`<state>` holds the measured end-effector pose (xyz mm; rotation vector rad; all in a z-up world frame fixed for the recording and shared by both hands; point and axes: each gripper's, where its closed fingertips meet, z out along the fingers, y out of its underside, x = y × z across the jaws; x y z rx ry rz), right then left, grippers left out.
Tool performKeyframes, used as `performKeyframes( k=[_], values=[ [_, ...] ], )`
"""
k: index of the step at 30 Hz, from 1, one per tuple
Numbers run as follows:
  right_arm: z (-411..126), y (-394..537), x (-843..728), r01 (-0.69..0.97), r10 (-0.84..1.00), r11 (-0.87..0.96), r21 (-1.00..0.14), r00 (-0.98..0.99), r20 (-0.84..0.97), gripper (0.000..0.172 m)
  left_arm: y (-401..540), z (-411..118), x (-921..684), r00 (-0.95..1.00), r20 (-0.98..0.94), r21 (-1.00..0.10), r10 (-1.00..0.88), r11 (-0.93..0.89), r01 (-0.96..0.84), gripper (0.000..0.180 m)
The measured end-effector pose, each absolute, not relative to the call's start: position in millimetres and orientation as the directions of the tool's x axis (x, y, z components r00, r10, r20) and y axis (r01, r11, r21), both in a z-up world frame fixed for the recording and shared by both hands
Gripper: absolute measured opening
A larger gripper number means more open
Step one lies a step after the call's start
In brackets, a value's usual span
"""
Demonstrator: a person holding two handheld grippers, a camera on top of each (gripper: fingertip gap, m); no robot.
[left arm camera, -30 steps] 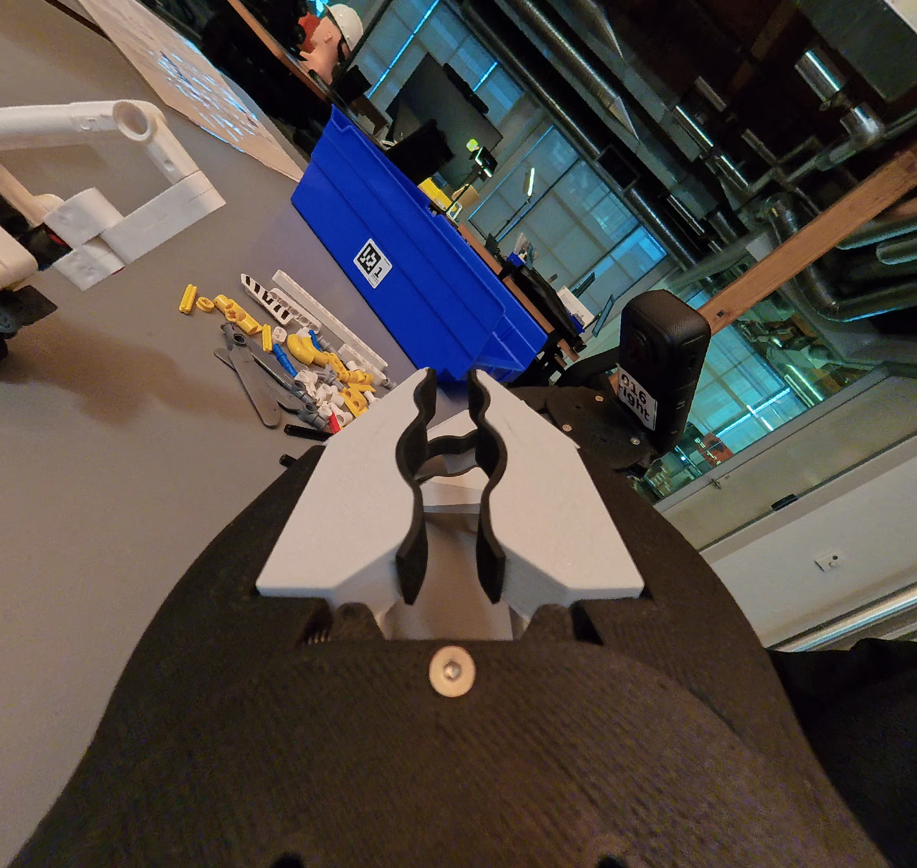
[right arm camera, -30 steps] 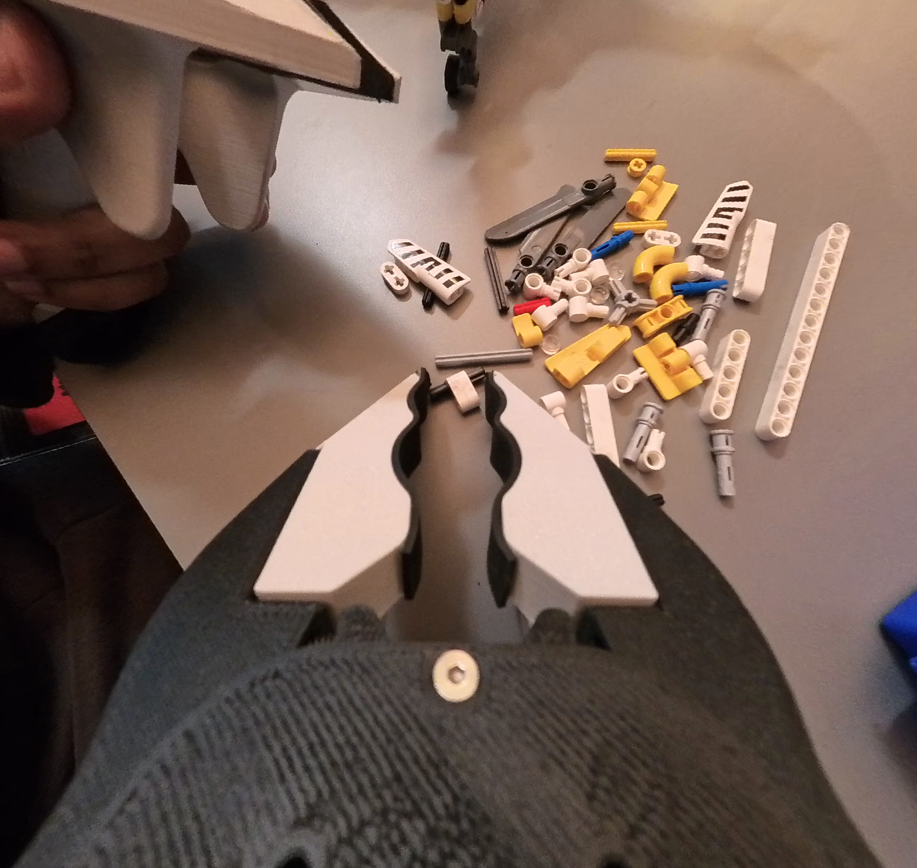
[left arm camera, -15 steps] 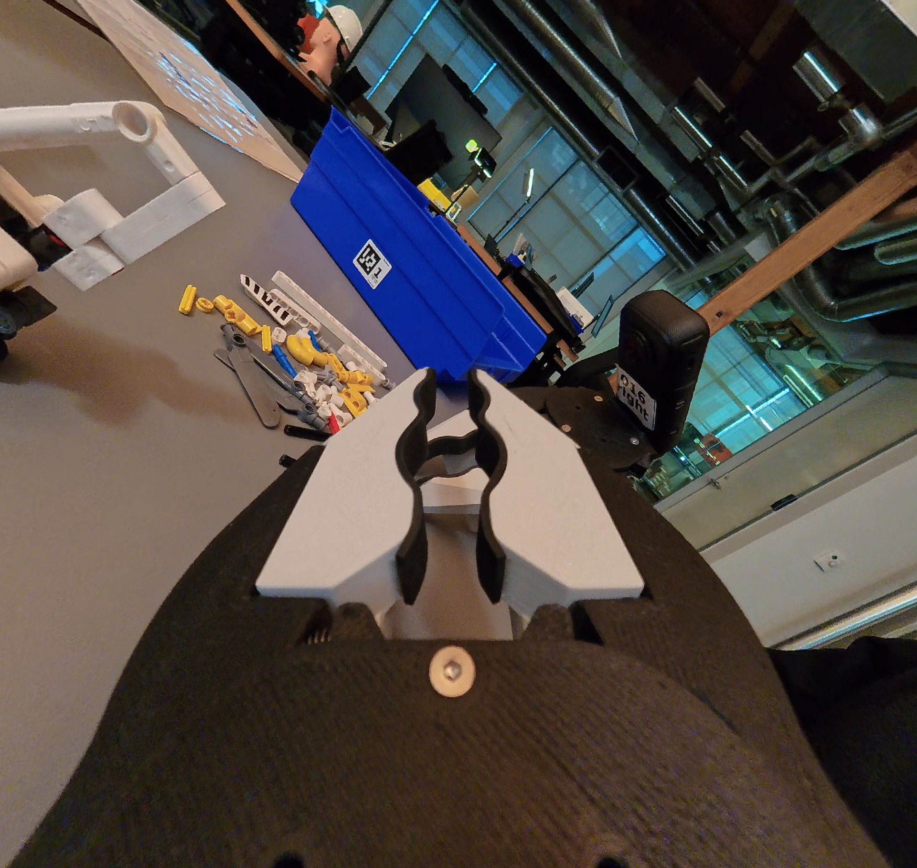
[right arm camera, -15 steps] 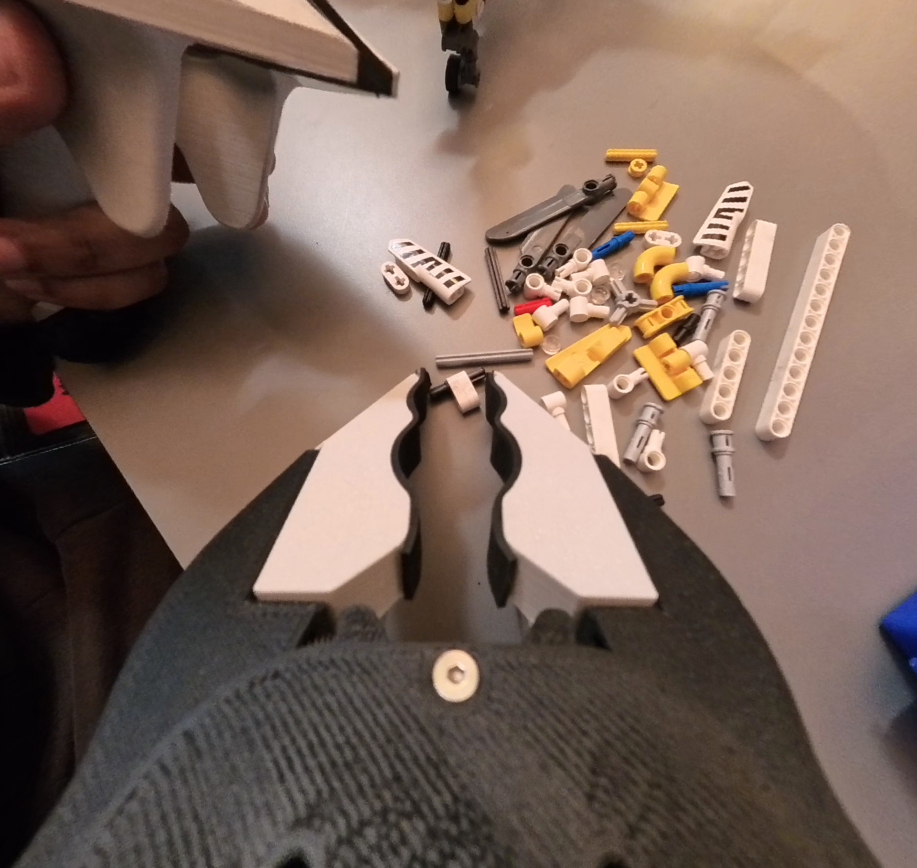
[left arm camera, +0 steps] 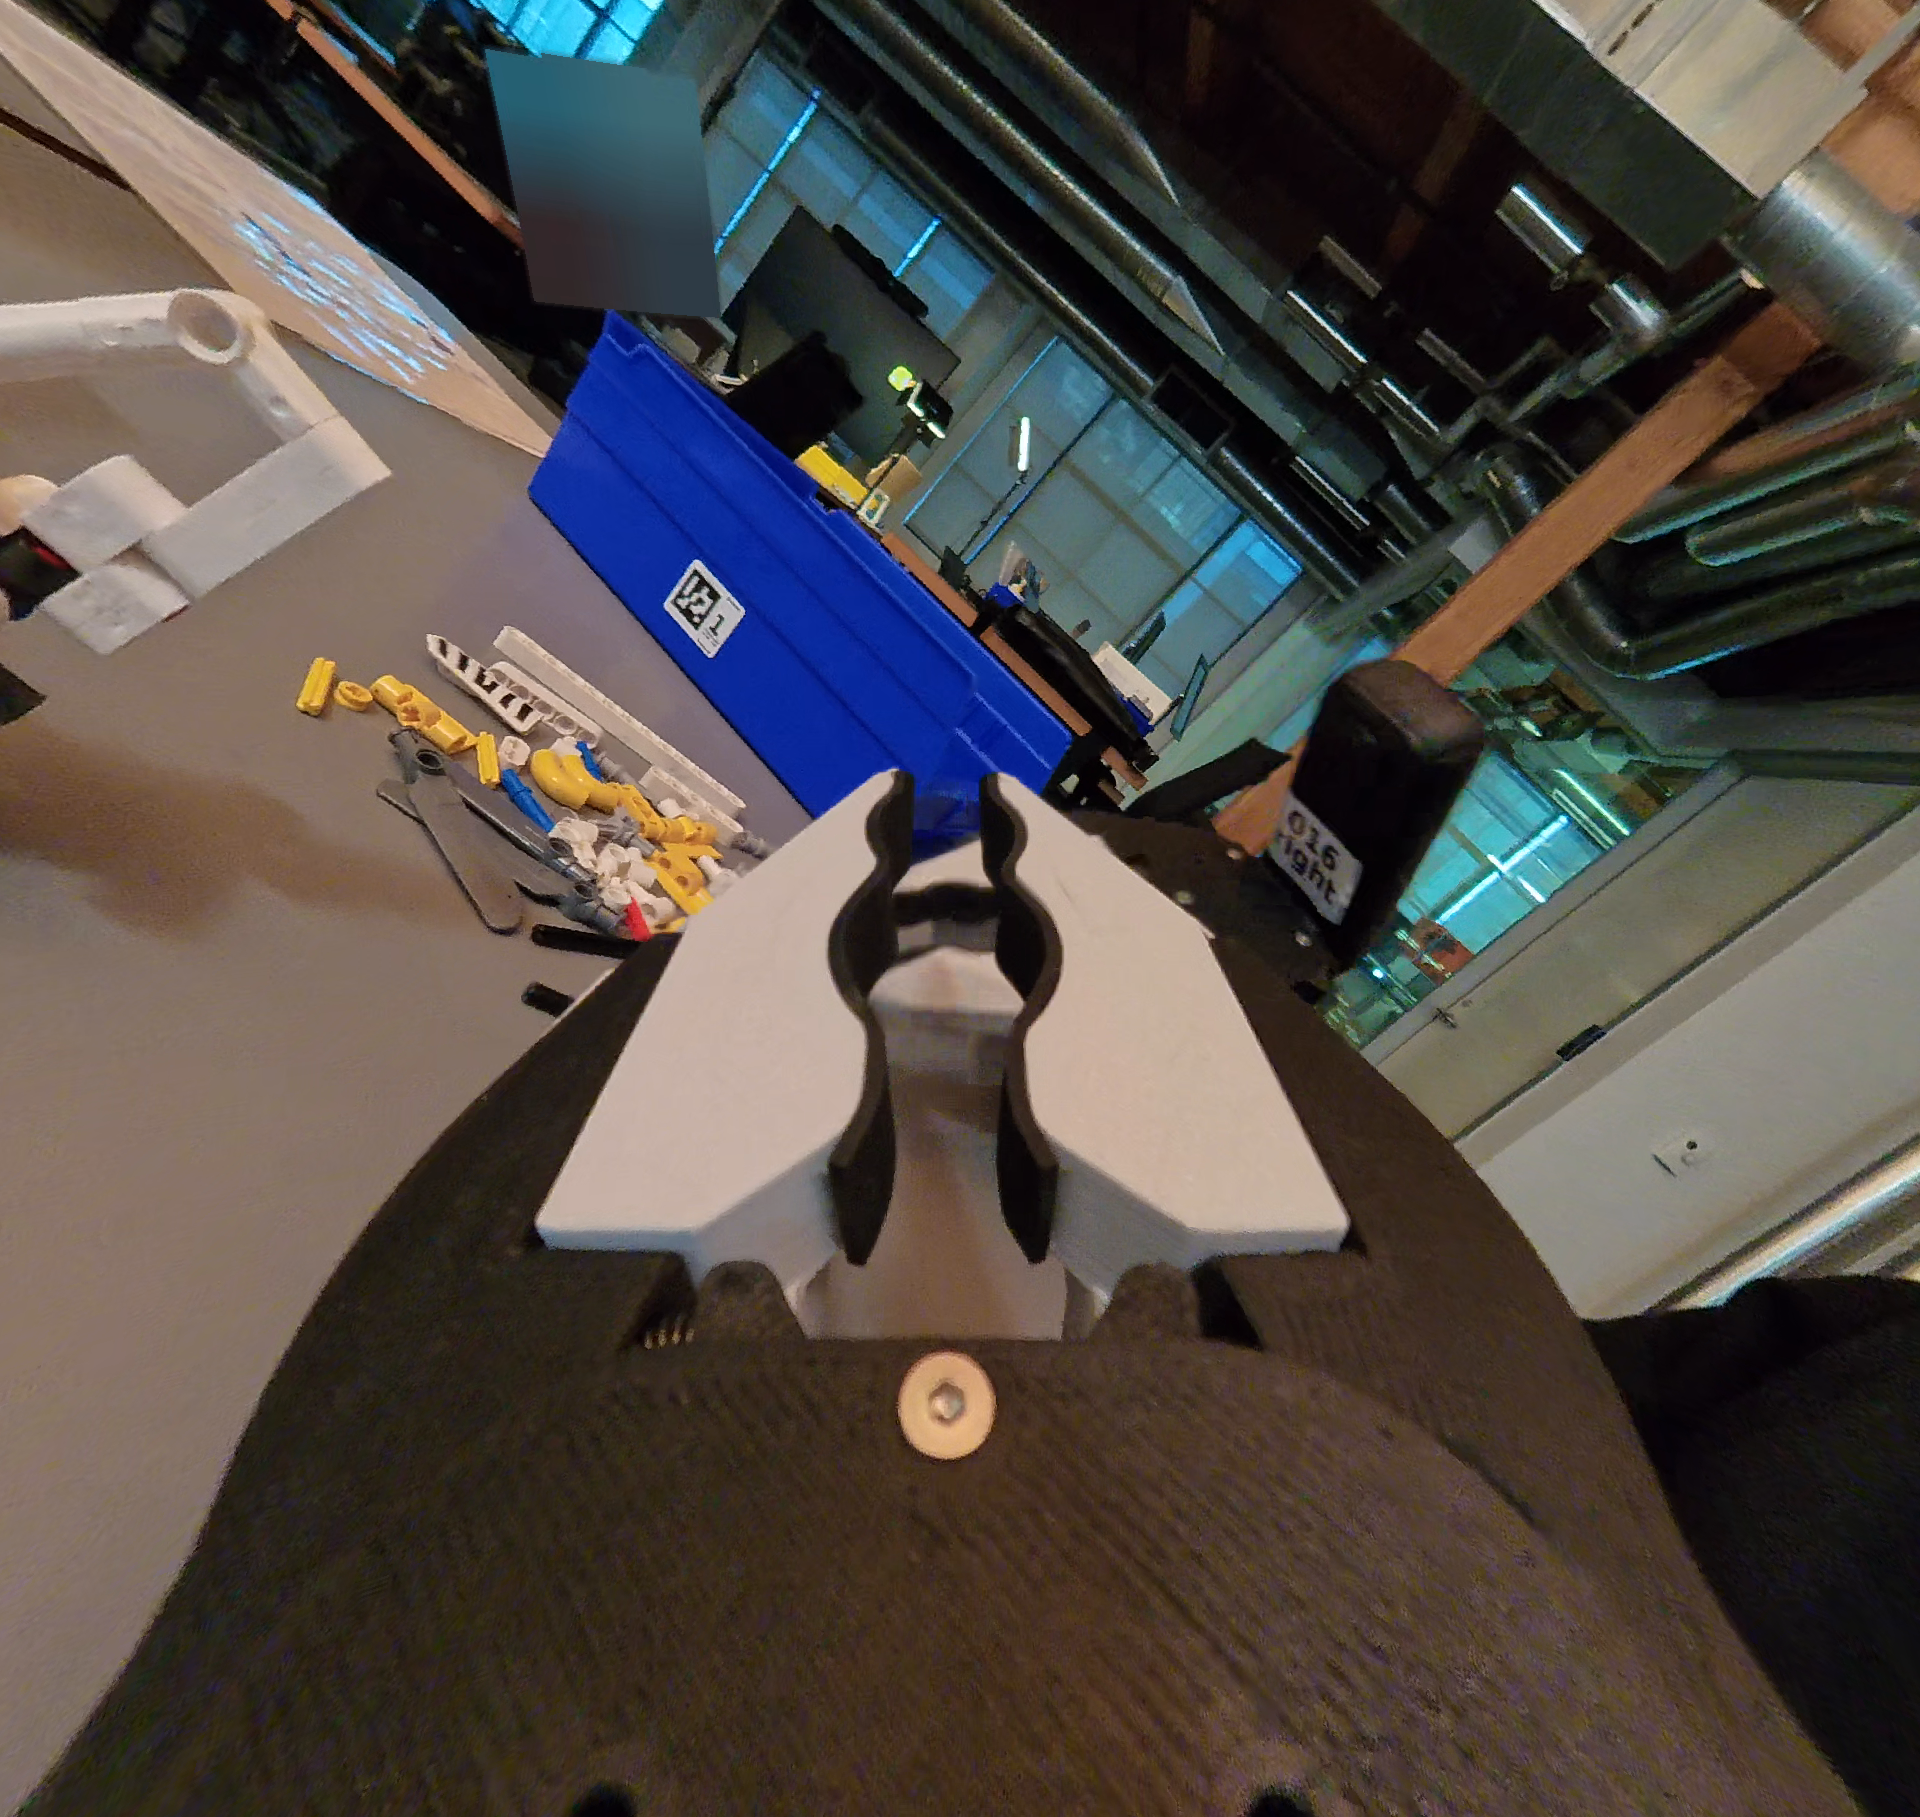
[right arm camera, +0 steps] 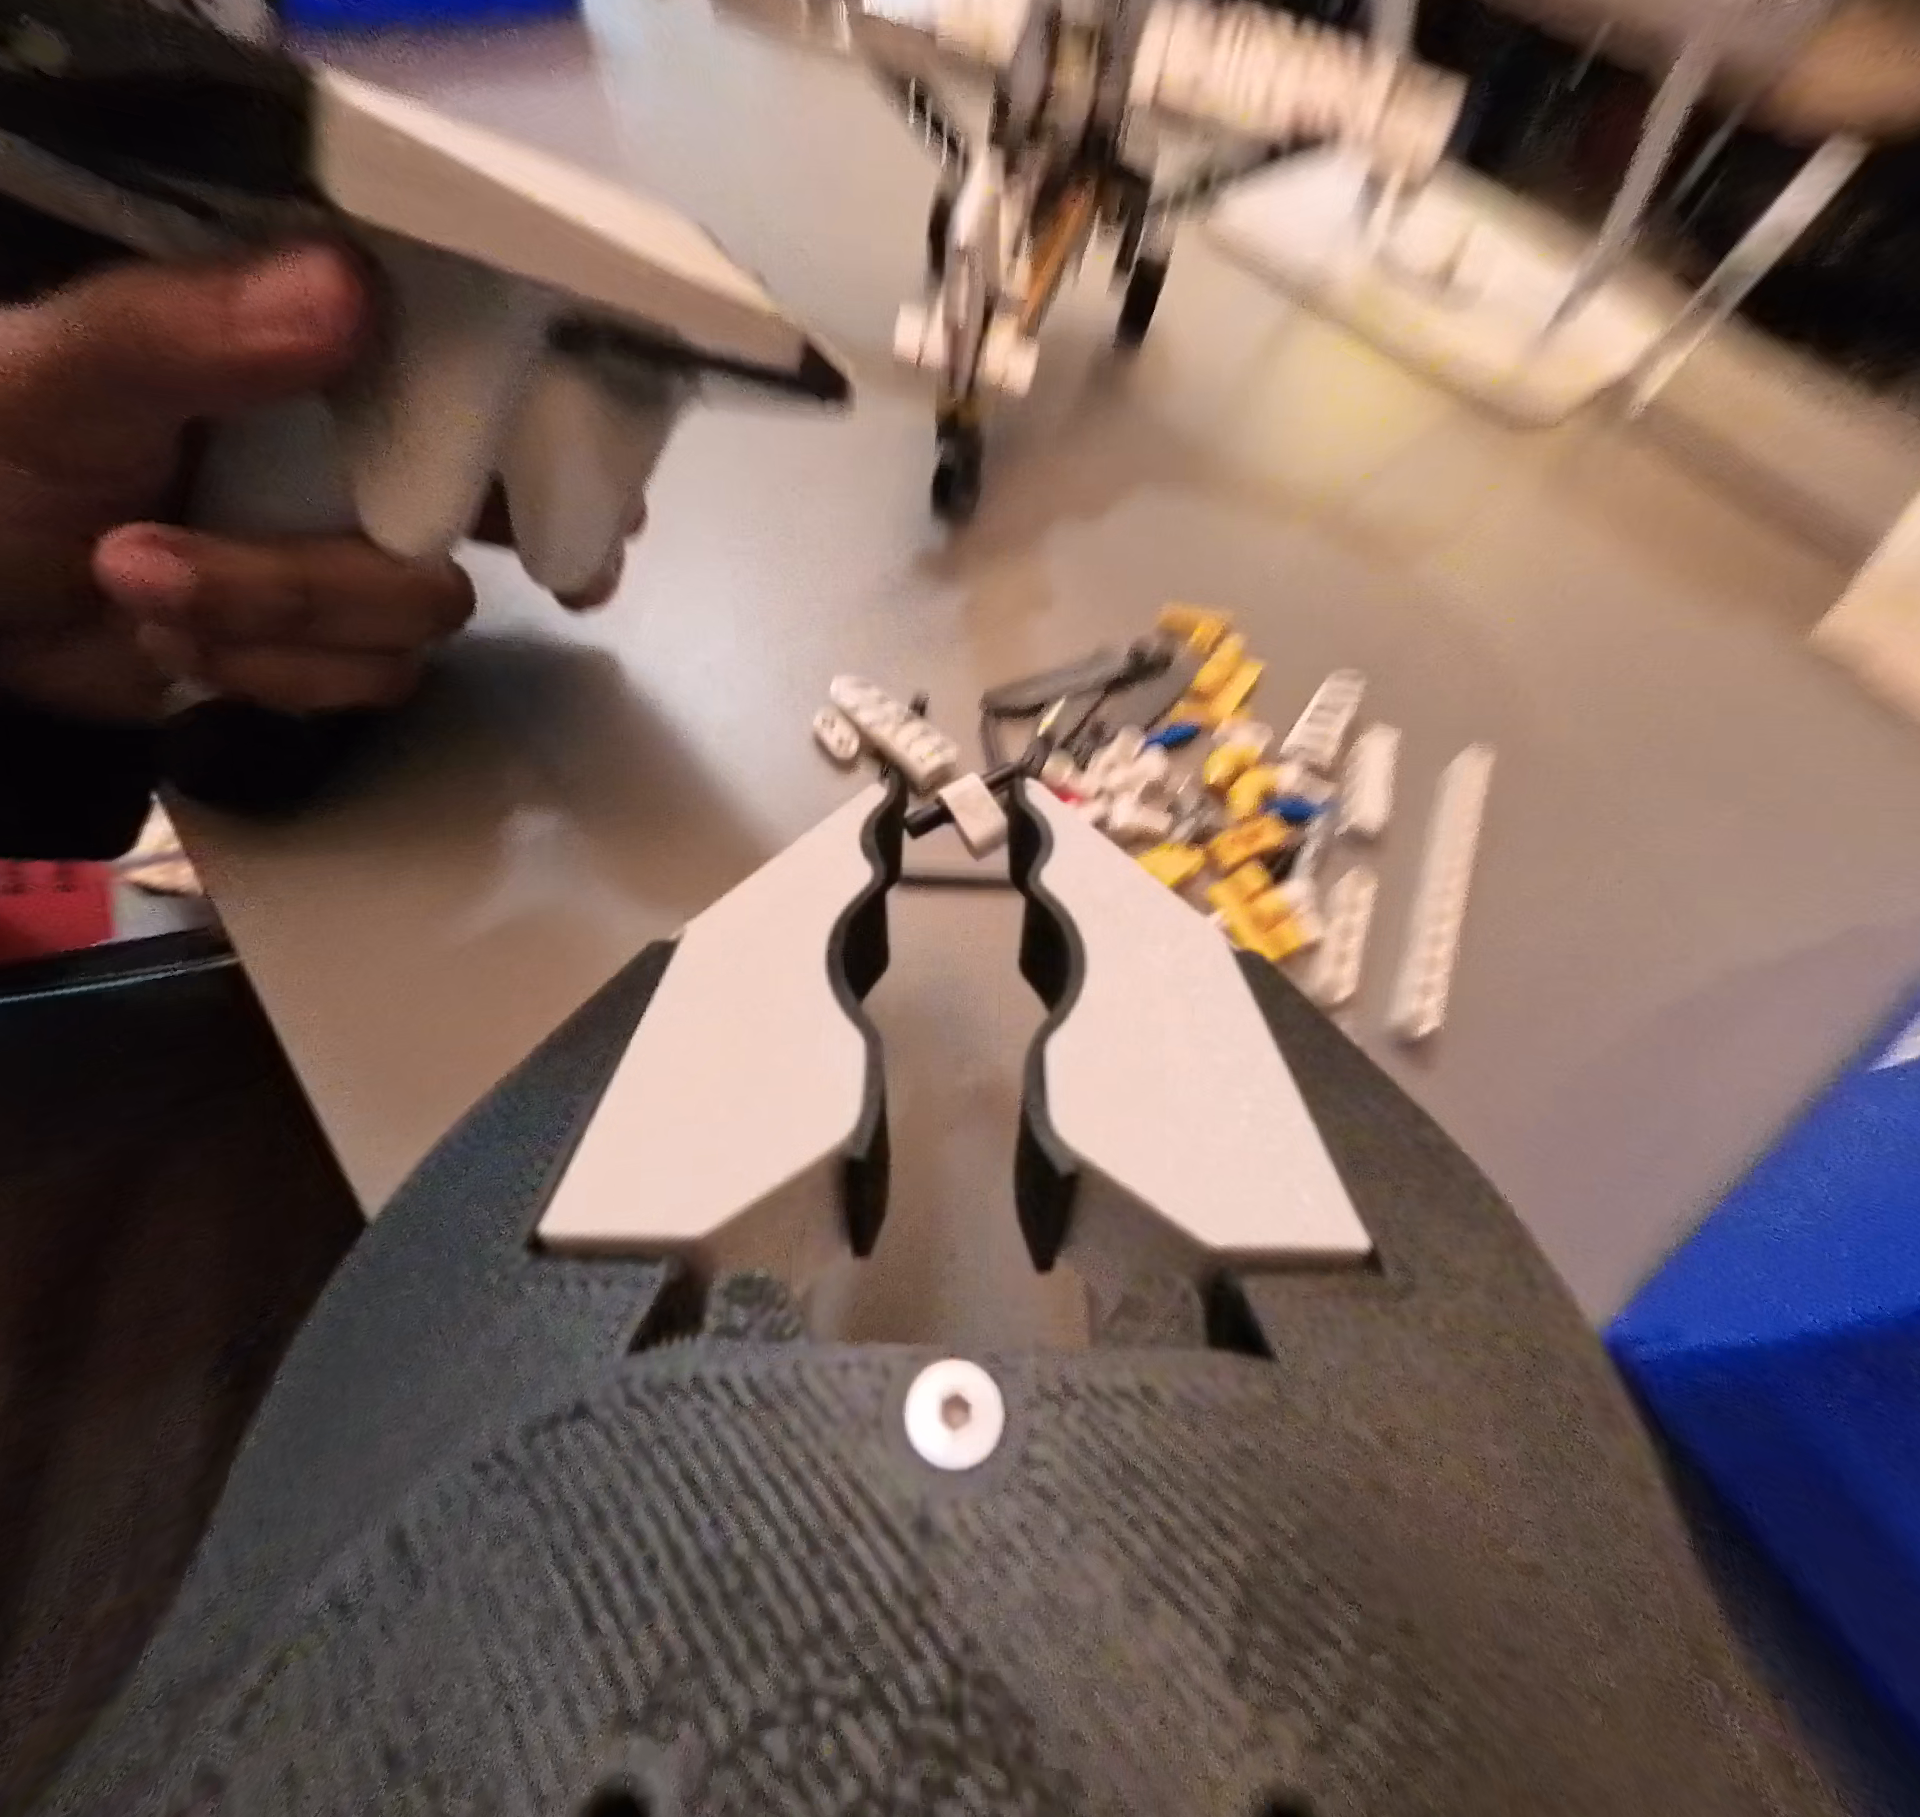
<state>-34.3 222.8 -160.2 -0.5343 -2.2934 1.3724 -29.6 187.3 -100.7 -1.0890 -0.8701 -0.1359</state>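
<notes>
Right gripper (right arm camera: 951, 796) has its fingers drawn in on a small white connector (right arm camera: 977, 811) threaded on a short black pin (right arm camera: 925, 820). The pair sits crosswise between the black pads at the very tips. Left gripper (left arm camera: 943, 791) holds nothing: its fingertips stand a narrow slit apart with only the background showing between them, and it hangs in the air above the near edge of the grey table (left arm camera: 208, 1092), steadied by a hand (right arm camera: 187, 520). A long blue bin (left arm camera: 831, 645) lies on the far side of the table. To its left stands a part-built white model (left arm camera: 208, 479), which is smeared in the right wrist view. Between the model and the bin is a scatter of loose building parts (left arm camera: 582, 811): white beams, grey blades, and yellow, blue and red connectors. A moment ago the white connector lay on the table between the right gripper's wider-set tips. Now it is pinched and appears clear of the surface, just nearer than the scatter, and the whole right wrist view has tilted up and blurred with motion. The left gripper has not shifted.
</notes>
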Motion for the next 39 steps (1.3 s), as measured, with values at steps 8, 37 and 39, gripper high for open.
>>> performKeyframes(
  k=[8, 37, 39],
  values=[
    [-119.4, 221.4, -10.6, -0.367, 0.499, 0.385, -0.847, -0.689, 0.526, 0.017, 198.2, -96.5, -14.0, 0.723, 0.654, -0.729, 0.223, 0.439, 0.525, 0.010],
    [-107.6, 206.1, 3.1, -0.443, 0.525, 0.330, -0.833, -0.648, 0.552, 0.012, 222.3, -106.2, 5.7, 0.717, 0.687, -0.714, 0.123, 0.299, 0.633, 0.000],
    [-106.6, 219.0, -6.9, -0.366, 0.548, 0.326, -0.872, -0.678, 0.490, 0.011, 218.2, -105.5, 1.2, 0.708, 0.691, -0.707, 0.142, 0.333, 0.624, 0.000]
  ],
)
